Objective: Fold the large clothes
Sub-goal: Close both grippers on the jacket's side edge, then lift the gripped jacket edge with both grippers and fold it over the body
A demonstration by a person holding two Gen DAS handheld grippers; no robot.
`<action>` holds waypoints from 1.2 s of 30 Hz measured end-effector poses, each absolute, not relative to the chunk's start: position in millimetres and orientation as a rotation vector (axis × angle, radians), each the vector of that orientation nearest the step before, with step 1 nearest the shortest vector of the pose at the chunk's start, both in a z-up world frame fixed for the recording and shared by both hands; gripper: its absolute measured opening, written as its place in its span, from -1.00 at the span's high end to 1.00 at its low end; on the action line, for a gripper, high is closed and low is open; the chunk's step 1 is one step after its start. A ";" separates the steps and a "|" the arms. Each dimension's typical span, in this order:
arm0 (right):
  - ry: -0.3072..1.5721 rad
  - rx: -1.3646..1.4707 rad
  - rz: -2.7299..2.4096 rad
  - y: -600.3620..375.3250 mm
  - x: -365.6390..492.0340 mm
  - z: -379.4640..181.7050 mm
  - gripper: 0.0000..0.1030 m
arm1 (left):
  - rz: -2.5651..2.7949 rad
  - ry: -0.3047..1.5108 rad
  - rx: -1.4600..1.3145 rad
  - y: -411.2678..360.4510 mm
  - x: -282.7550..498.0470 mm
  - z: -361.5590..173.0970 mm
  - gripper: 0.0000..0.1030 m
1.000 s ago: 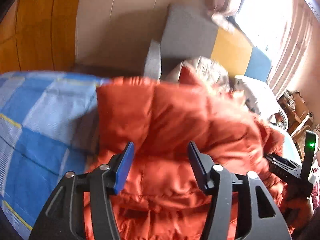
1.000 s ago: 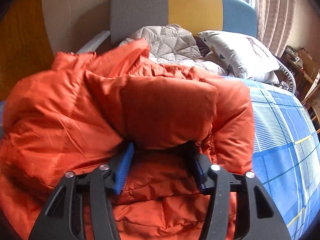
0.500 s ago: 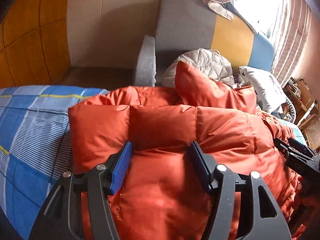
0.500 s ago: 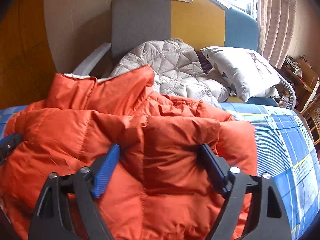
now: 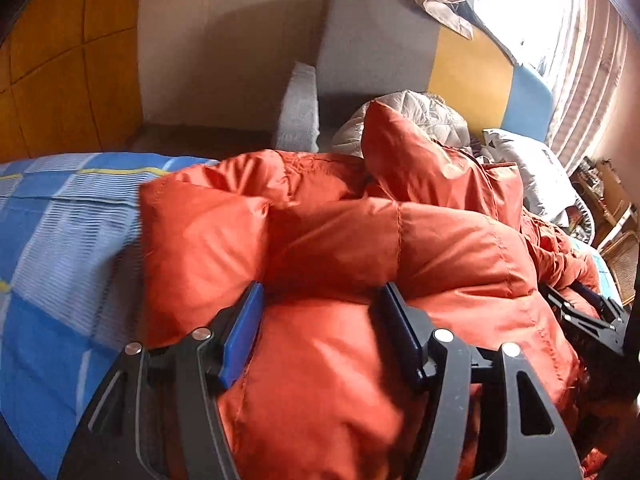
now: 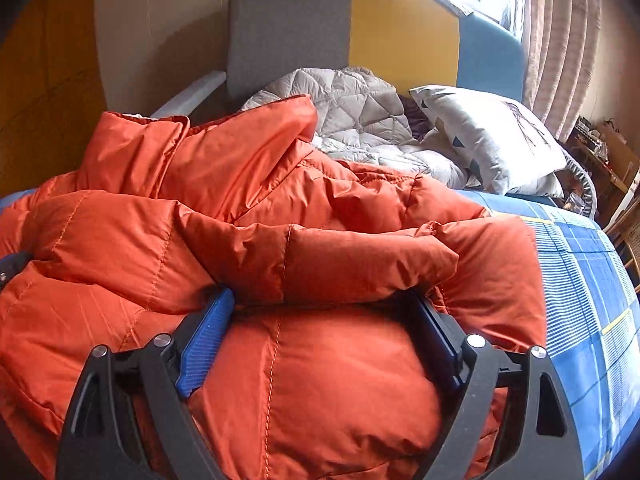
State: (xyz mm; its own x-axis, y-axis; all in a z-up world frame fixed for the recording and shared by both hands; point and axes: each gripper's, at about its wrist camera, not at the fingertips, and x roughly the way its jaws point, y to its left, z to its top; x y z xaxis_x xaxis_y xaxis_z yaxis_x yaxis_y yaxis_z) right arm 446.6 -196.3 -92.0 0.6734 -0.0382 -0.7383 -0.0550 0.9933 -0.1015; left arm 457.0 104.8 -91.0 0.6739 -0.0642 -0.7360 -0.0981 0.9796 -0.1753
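You had the orange puffer jacket [image 6: 320, 240] heaped on the blue plaid bedspread [image 6: 580, 280], its folded edge running crosswise ahead of both claws, left gripper [image 5: 320, 304] and right gripper [image 6: 324, 308] each spread wide, pinching nothing.

The right gripper [image 6: 320, 320] has its jaws spread wide, with a puffy fold of the orange jacket [image 6: 280, 240] bulging between them. The jacket lies heaped on a blue checked bedspread [image 6: 592, 300]. Farther off are a grey quilt [image 6: 352, 116], a white pillow [image 6: 492, 136] and a grey, yellow and blue headboard [image 6: 400, 36].
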 end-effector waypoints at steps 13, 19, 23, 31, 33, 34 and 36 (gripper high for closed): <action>0.986 0.018 0.093 -283.6 328.0 -47.9 -0.73 | -0.037 0.801 -0.205 144.1 289.5 -60.0 -0.32; 1.098 0.090 0.109 -342.6 243.4 -68.0 -0.61 | -0.009 0.858 -0.259 177.9 212.4 -85.2 -0.29; 1.151 0.190 0.156 -366.3 193.3 -82.9 -0.31 | -0.014 0.907 -0.338 189.7 172.9 -102.5 -0.14; 1.141 0.237 0.254 -360.3 148.1 -91.0 0.39 | -0.083 0.916 -0.407 186.9 123.3 -107.7 0.23; 1.133 0.222 0.263 -357.0 148.0 -86.6 0.60 | -0.086 0.898 -0.368 180.8 117.1 -105.2 0.62; 1.126 0.215 0.271 -355.4 147.3 -82.1 0.69 | -0.087 0.884 -0.362 179.9 114.2 -101.9 0.69; 1.114 0.194 0.277 -353.0 145.1 -71.9 0.76 | -0.094 0.851 -0.361 179.7 109.9 -91.9 0.84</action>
State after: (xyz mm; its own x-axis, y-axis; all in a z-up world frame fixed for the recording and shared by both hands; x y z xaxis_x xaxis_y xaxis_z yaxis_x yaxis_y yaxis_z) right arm 145.1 -353.0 -72.0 0.4119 0.3146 -0.8552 -0.1221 0.9491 0.2904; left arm 109.9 179.7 -91.9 0.6593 -0.2241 -0.7177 -0.0618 0.9351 -0.3489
